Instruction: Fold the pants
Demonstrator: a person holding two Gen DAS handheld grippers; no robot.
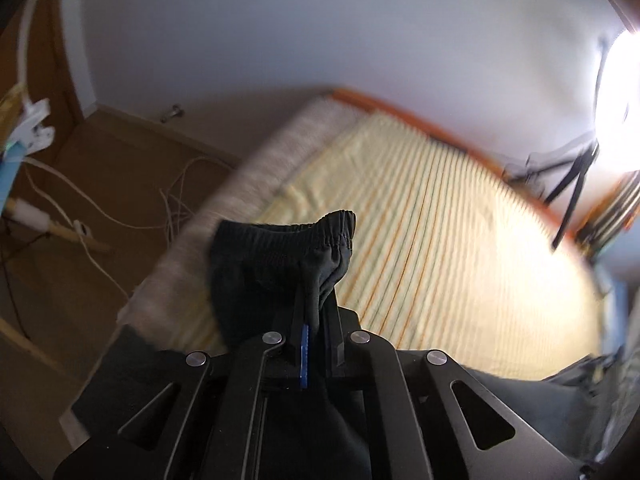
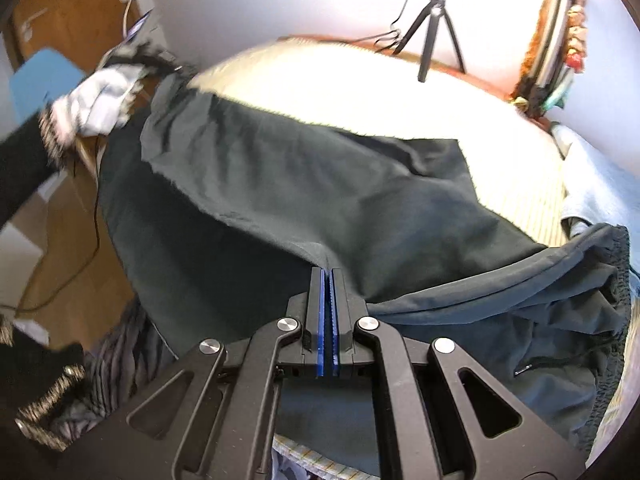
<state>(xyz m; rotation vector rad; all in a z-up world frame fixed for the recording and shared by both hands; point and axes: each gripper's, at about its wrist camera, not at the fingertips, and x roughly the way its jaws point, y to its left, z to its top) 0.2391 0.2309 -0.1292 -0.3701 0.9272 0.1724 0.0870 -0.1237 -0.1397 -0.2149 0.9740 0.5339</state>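
Dark grey-black pants (image 2: 304,196) lie spread across a bed with a yellow striped sheet (image 1: 460,216). My left gripper (image 1: 316,300) is shut on a bunched end of the pants with an elastic hem (image 1: 304,224), held above the bed's left edge. My right gripper (image 2: 330,272) is shut on a fold of the pants near the crotch seam. The elastic waistband (image 2: 618,280) lies bunched at the right. The person's gloved left hand (image 2: 96,100) shows at the far left in the right wrist view.
A black tripod (image 2: 434,24) stands at the far side of the bed. A wooden floor with white cables (image 1: 120,200) lies left of the bed. A light blue cloth (image 2: 596,184) sits on the bed's right side. Shelved items (image 2: 556,48) stand at the back right.
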